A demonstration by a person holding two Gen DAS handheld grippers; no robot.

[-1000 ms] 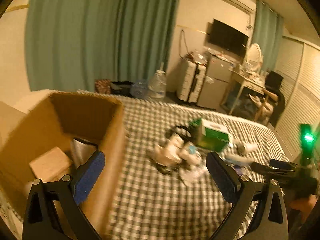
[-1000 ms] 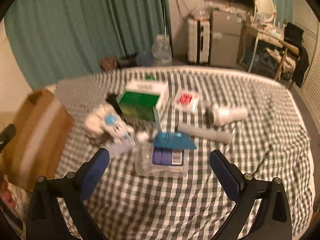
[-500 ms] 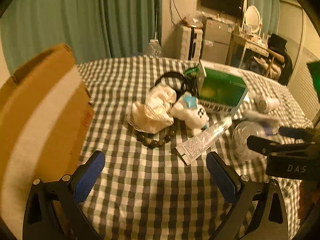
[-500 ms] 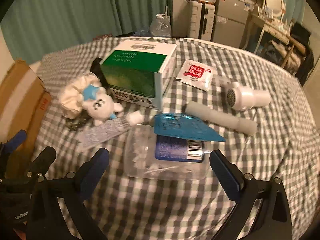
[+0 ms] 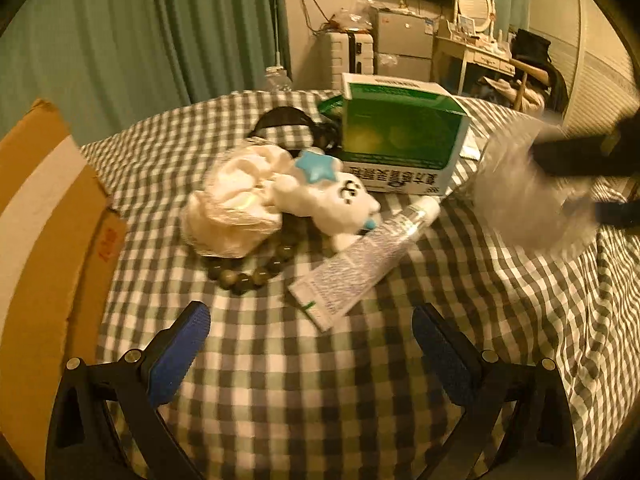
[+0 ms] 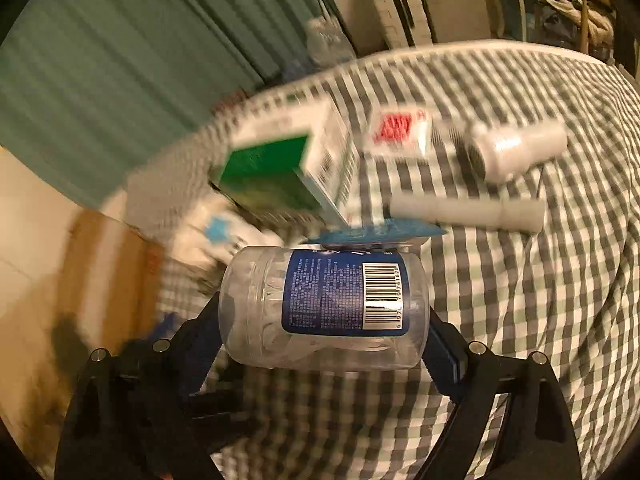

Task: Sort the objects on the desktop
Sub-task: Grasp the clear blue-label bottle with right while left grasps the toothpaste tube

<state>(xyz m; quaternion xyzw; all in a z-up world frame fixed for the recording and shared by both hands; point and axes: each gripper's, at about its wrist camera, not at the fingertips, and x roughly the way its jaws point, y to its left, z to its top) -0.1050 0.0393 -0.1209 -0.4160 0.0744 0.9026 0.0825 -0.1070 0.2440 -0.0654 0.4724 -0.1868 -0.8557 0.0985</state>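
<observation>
Desktop objects: we see most of them unsorted on the checked table (image 5: 280,392): a plush toy (image 5: 332,200), a tube (image 5: 364,256), a bead bracelet (image 5: 248,276), a green box (image 5: 400,140), a white bundle (image 5: 232,208).
Progress: early, in our judgement; a cardboard box (image 5: 44,240) stands at the left edge, its inside hidden.
Clear jar (image 6: 324,312): lying crosswise between the right gripper's (image 6: 324,320) fingers, lifted off the cloth.
Right fingers: they have just been closing and now clamp the jar's two ends.
Left gripper (image 5: 308,348): fingers spread apart, empty, above bare cloth; the tube lies just beyond them.
</observation>
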